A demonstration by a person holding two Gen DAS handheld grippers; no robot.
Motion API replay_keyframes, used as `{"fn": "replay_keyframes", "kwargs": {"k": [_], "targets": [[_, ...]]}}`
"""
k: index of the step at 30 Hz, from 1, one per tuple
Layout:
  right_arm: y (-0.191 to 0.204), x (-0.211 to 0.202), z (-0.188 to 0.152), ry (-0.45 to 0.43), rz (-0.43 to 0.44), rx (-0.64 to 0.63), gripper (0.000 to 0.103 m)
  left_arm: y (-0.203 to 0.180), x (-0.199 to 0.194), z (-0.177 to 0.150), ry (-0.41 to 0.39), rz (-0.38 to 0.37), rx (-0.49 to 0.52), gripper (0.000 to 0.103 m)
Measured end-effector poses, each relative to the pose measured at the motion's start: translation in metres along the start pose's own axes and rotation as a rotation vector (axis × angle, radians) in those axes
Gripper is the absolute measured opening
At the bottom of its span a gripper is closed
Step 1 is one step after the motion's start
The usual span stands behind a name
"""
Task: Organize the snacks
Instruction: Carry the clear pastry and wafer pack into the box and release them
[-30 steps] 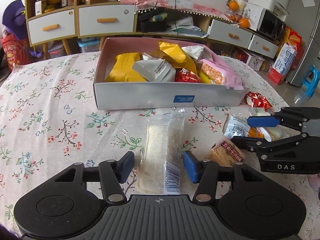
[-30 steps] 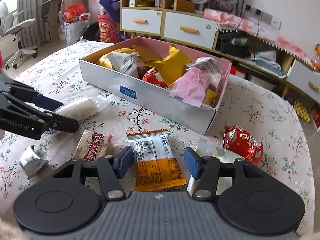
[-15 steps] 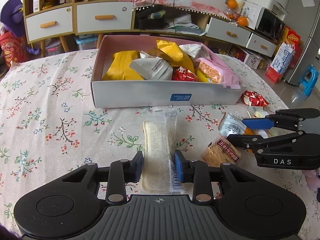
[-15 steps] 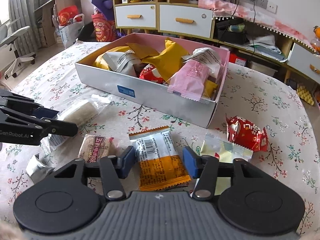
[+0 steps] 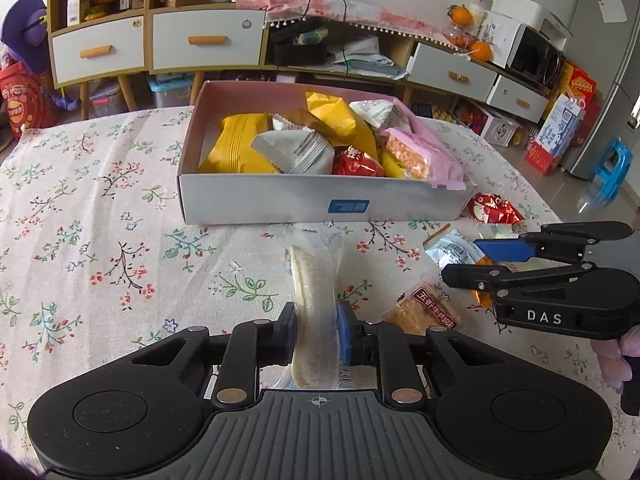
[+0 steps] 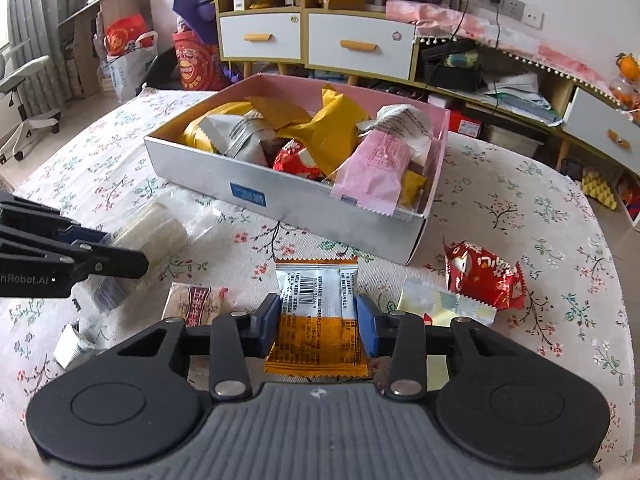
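My left gripper point(image 5: 317, 328) is shut on a pale cake in a clear wrapper point(image 5: 314, 280), which lies on the floral tablecloth in front of the snack box point(image 5: 320, 200). In the right wrist view my right gripper point(image 6: 318, 322) straddles an orange and silver packet point(image 6: 316, 292). Its jaws are closing and the blue pads point(image 6: 366, 324) pinch the packet's two long edges. The grey box with a pink inside point(image 6: 300, 208) holds several snack packets.
A red packet point(image 6: 484, 280) and a pale yellow packet point(image 6: 440, 304) lie to the right of my right gripper. A brown-labelled biscuit packet point(image 6: 200, 300) and a small silver packet point(image 6: 74, 344) lie between the two grippers. Cabinets and drawers stand beyond the table.
The left jaws have closed in from wide apart onto the clear-wrapped cake. The right jaws have narrowed onto the orange and silver packet's edges. Neither hand has shifted.
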State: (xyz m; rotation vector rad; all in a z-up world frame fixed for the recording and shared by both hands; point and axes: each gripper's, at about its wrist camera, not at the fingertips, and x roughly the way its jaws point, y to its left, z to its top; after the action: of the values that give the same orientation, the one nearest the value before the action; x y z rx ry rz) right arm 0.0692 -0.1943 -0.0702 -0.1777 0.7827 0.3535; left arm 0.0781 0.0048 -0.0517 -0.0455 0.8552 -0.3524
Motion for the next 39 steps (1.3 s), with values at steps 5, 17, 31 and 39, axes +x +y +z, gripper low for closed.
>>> {"fn": "replay_keyframes", "kwargs": {"k": [5, 17, 31, 39], "targets": [[0.002, -0.007, 0.005, -0.029, 0.001, 0.018, 0.037, -0.002, -0.006, 0.000, -0.012, 0.002, -0.001, 0.017], [0.007, -0.022, 0.021, -0.101, 0.024, 0.064, 0.037, 0.001, -0.029, 0.012, -0.079, 0.001, -0.050, 0.017], [-0.002, -0.014, 0.060, -0.167, 0.062, 0.244, 0.037, 0.023, -0.027, 0.062, -0.159, 0.070, -0.070, 0.017], [-0.007, 0.019, 0.091, -0.160, 0.072, 0.301, 0.037, 0.055, 0.010, 0.092, -0.139, 0.075, -0.146, 0.017]]}}
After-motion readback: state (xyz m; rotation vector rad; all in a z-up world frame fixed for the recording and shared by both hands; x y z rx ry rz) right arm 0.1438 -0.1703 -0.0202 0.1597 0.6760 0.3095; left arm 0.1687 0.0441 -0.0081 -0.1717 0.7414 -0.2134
